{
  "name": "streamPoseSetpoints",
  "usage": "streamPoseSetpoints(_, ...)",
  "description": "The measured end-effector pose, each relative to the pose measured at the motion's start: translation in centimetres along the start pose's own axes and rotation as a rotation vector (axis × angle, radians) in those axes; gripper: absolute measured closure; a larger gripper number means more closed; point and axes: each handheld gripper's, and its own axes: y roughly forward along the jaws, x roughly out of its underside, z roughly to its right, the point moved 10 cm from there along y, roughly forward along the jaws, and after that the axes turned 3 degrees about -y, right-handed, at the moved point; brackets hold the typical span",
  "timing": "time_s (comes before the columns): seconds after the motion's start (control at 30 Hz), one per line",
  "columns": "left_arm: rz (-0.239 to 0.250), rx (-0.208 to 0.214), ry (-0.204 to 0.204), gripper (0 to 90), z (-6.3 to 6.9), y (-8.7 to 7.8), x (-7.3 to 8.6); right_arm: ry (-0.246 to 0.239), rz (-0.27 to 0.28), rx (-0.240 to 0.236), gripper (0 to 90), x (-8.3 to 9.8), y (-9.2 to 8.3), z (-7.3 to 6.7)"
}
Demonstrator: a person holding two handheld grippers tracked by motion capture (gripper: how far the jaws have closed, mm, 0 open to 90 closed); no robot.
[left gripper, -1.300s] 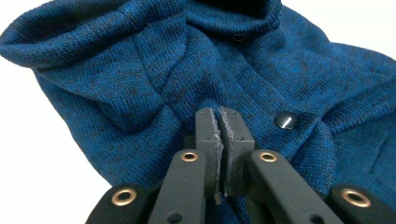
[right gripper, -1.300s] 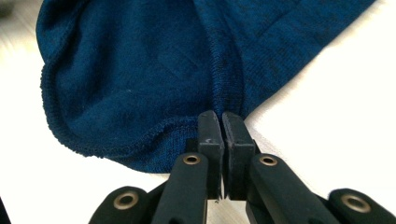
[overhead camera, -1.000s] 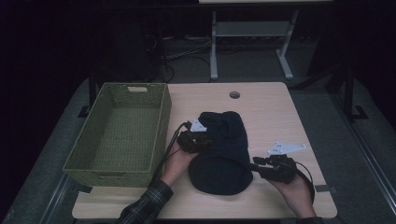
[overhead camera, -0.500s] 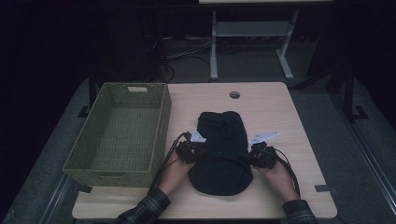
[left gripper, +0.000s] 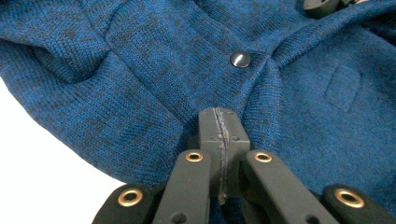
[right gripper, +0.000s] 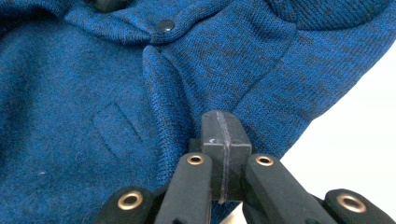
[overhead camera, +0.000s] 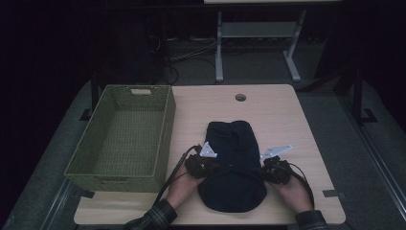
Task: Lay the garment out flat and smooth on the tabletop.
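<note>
A dark blue knit garment (overhead camera: 232, 163) lies folded on the wooden table, toward its front edge. My left gripper (overhead camera: 210, 168) meets its left edge and my right gripper (overhead camera: 262, 171) its right edge, a hand behind each. In the left gripper view the jaws (left gripper: 218, 112) are pressed together, and the knit (left gripper: 140, 70) puckers into them just below a snap button (left gripper: 240, 59). From the right gripper view, the jaws (right gripper: 219, 114) are likewise shut, pinching a fold of the cloth (right gripper: 70, 93) beneath another snap (right gripper: 165, 24).
A green woven basket (overhead camera: 167, 120) stands empty at the table's left, close beside the garment. A cable hole (overhead camera: 240, 97) sits near the far edge of the table (overhead camera: 287, 124). Beyond it, a white stand's legs (overhead camera: 219, 52) rise from the dark floor.
Both hands have come inward and down onto the garment's sides; the right one moved in from the table's right. Both grippers now grip the cloth.
</note>
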Motion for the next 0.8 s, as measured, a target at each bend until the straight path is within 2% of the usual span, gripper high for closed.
streamPoseSetpoints(0.23, -0.004, 0.025, 0.027, 89.7, 1.2, 0.1, 0.2, -0.007, 0.002, -0.006, 89.9, 1.4, -1.0, -1.1)
streamPoseSetpoints(0.4, 0.001, 0.043, 0.032, 89.7, 2.2, 0.3, 0.1, -0.011, 0.003, -0.006, 89.9, 2.0, -1.5, -1.2)
streamPoseSetpoints(0.53, 0.000, 0.056, 0.030, 89.6, 2.2, 0.3, 0.1, -0.011, 0.005, -0.001, 89.9, 2.2, -1.7, -1.2)
streamPoseSetpoints(0.63, 0.004, 0.071, 0.019, 85.8, 2.0, 0.0, 0.0, -0.016, 0.016, 0.009, 85.4, 2.0, -1.9, -1.1)
streamPoseSetpoints(0.8, 0.024, 0.067, 0.001, 74.1, 1.6, -0.4, -0.4, -0.003, 0.044, 0.018, 78.8, 1.5, -2.3, -0.7)
